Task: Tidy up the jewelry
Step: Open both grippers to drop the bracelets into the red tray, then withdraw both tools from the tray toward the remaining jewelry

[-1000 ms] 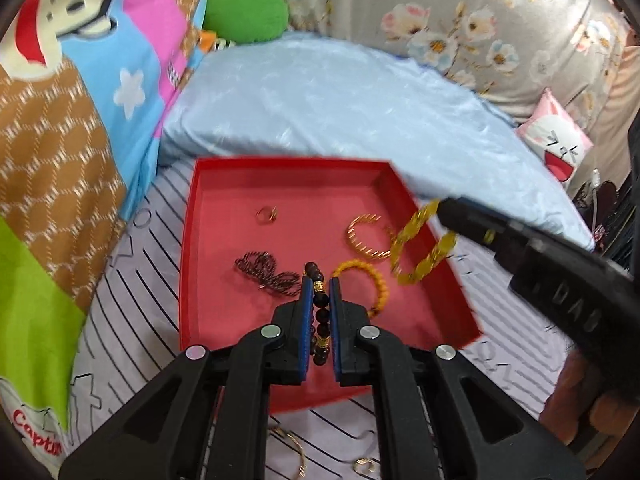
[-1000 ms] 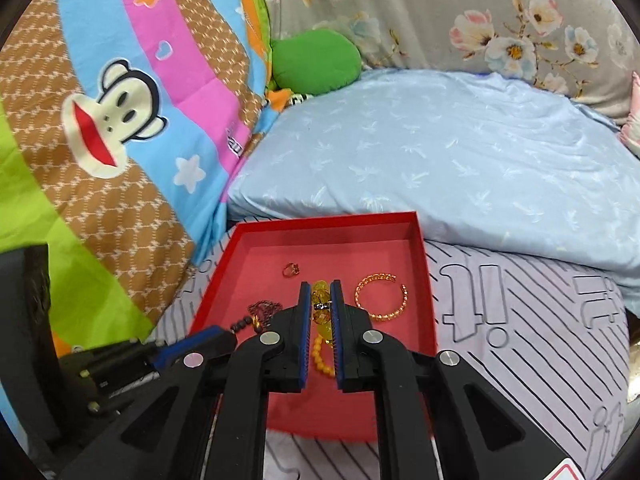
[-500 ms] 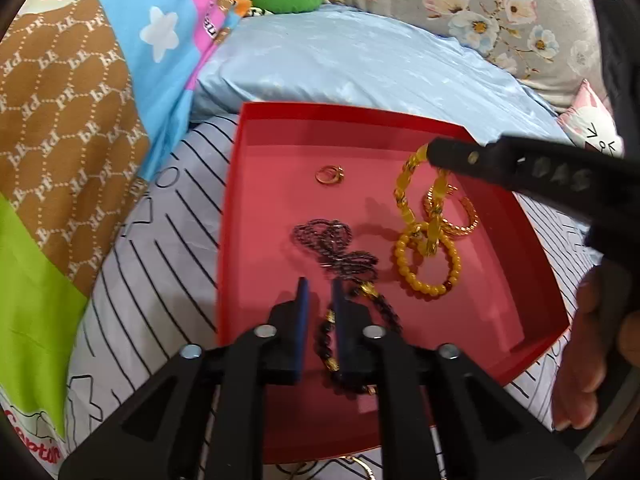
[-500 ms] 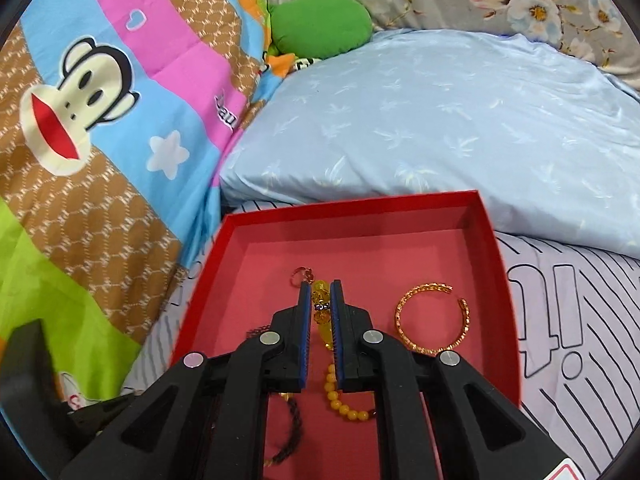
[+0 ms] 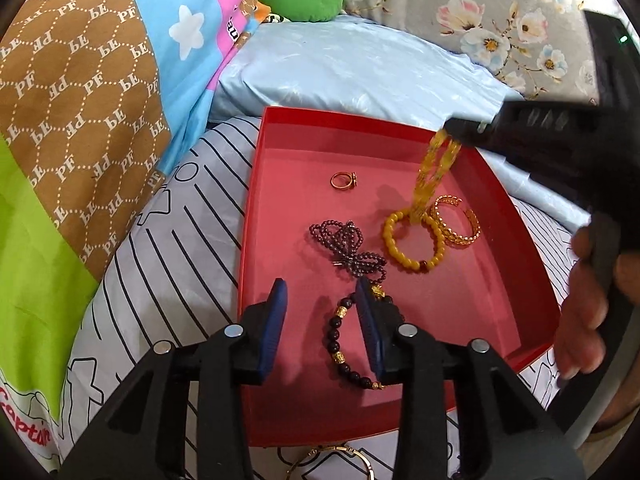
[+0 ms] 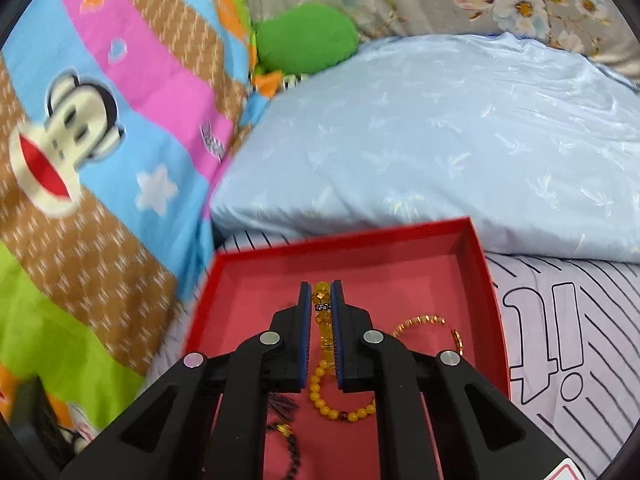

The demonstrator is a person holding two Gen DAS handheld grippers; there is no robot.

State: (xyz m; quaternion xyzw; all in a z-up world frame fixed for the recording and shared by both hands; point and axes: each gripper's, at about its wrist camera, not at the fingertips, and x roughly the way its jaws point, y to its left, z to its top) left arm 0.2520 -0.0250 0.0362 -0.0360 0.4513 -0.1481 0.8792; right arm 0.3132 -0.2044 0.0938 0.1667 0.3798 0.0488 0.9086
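Since 0.5 s ago, left gripper (image 5: 322,290) has been opened; dark bracelet (image 5: 344,344) released on tray (image 5: 256,208), lower centre. Right gripper (image 6: 321,292) clamped on amber bracelet (image 5: 434,172), hung vertically upper right, directly above yellow beads (image 5: 412,240).

Left hand-held gripper (image 5: 322,294): I have its jaws spread apart with nothing between the blue pads (image 5: 276,320), fingers pointing forward and tilted down. Right hand-held gripper (image 6: 321,300): I have it pinched nearly closed on a strand of amber beads (image 6: 322,312), which hangs from its tip; from the left wrist camera it reaches in from the right, and my bare right hand (image 5: 588,304) shows wrapped around its handle.
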